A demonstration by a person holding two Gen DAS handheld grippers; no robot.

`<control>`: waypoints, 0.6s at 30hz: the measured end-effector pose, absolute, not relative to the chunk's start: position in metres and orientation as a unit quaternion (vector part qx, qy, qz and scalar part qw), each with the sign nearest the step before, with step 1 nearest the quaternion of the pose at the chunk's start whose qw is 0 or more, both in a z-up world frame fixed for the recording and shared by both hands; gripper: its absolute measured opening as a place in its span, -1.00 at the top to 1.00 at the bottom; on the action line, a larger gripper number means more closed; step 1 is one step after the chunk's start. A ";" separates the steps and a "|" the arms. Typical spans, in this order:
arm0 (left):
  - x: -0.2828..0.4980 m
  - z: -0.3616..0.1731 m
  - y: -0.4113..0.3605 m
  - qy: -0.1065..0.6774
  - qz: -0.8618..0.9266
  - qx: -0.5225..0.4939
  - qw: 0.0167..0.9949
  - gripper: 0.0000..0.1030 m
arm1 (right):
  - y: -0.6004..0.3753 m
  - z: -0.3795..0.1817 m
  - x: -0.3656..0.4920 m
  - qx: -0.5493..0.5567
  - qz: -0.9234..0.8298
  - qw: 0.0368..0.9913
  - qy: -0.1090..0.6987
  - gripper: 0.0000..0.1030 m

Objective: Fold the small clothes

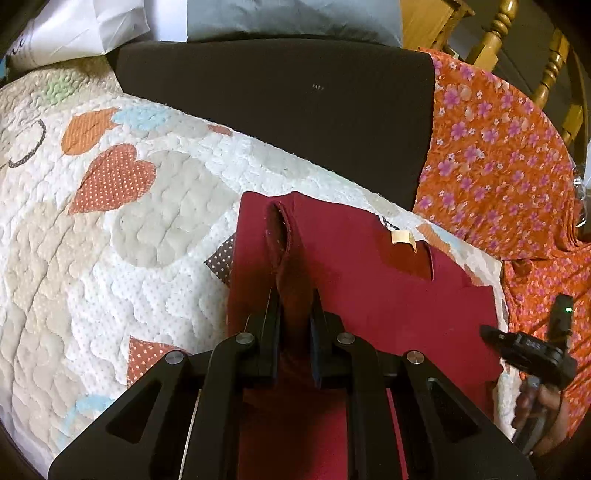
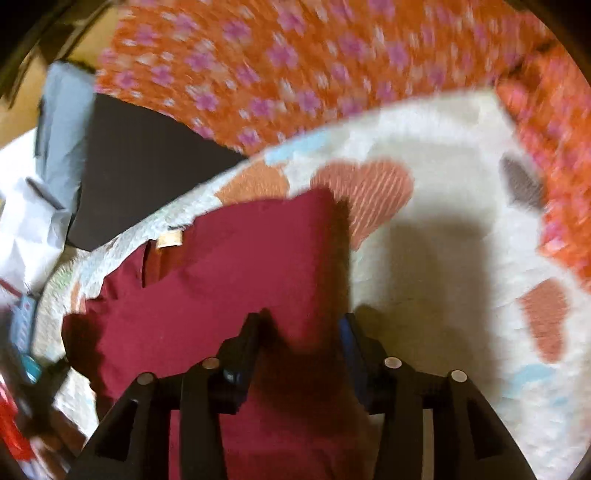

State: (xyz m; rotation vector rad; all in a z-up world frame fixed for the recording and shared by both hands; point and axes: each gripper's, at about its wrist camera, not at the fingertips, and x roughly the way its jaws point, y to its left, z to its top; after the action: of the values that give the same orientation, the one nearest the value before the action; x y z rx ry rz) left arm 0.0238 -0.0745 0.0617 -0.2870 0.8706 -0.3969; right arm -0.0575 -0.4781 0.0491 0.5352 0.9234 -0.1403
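A small dark red garment (image 1: 369,266) with a tan neck label (image 1: 403,237) lies on a white quilt (image 1: 110,258) with heart patches. My left gripper (image 1: 293,295) is shut on a raised fold of the garment's left side, near a sleeve opening. The right gripper (image 1: 524,343) shows at the garment's right edge in the left wrist view. In the blurred right wrist view the red garment (image 2: 229,266) lies under my right gripper (image 2: 303,321), whose jaws stand apart over the cloth's right edge.
A black pad (image 1: 277,110) lies at the back of the quilt. An orange floral cloth (image 1: 498,155) covers the right side. A grey-blue pillow (image 1: 291,18), a white bag (image 1: 85,29) and a wooden chair (image 1: 498,33) stand behind.
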 end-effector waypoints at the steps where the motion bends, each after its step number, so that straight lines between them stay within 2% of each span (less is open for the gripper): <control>1: 0.023 0.064 -0.075 0.416 -0.191 -0.138 0.878 0.78 | -0.483 0.042 -0.054 0.282 -0.053 0.852 0.438 0.18; 2: 0.022 0.067 -0.076 0.414 -0.194 -0.138 0.878 0.78 | -0.486 0.043 -0.054 0.287 -0.049 0.856 0.426 0.36; 4: 0.019 0.072 -0.079 0.408 -0.206 -0.139 0.878 0.78 | -0.486 0.051 -0.056 0.252 -0.053 0.873 0.414 0.53; 9: 0.019 0.057 -0.096 0.430 -0.203 -0.113 0.872 0.78 | -0.476 0.070 -0.064 0.158 -0.107 0.897 0.398 0.66; 10: 0.019 0.049 -0.098 0.440 -0.195 -0.107 0.870 0.78 | -0.482 0.069 -0.066 0.158 -0.136 0.896 0.393 1.00; 12: 0.020 0.041 -0.096 0.444 -0.188 -0.104 0.870 0.78 | -0.501 0.061 -0.067 0.176 -0.175 0.886 0.392 1.00; 14: 0.020 0.043 -0.090 0.442 -0.192 -0.112 0.869 0.78 | -0.517 0.050 -0.069 0.232 -0.132 0.873 0.407 1.00; 18: 0.019 0.051 -0.078 0.441 -0.187 -0.119 0.870 0.67 | -0.507 0.075 -0.093 0.202 -0.119 0.890 0.390 0.97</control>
State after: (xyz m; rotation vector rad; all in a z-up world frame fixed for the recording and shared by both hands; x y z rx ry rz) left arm 0.0188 -0.0785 0.0507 -0.2494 0.9222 -0.3903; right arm -0.0928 -0.5066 0.0751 0.4204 0.8100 -0.2479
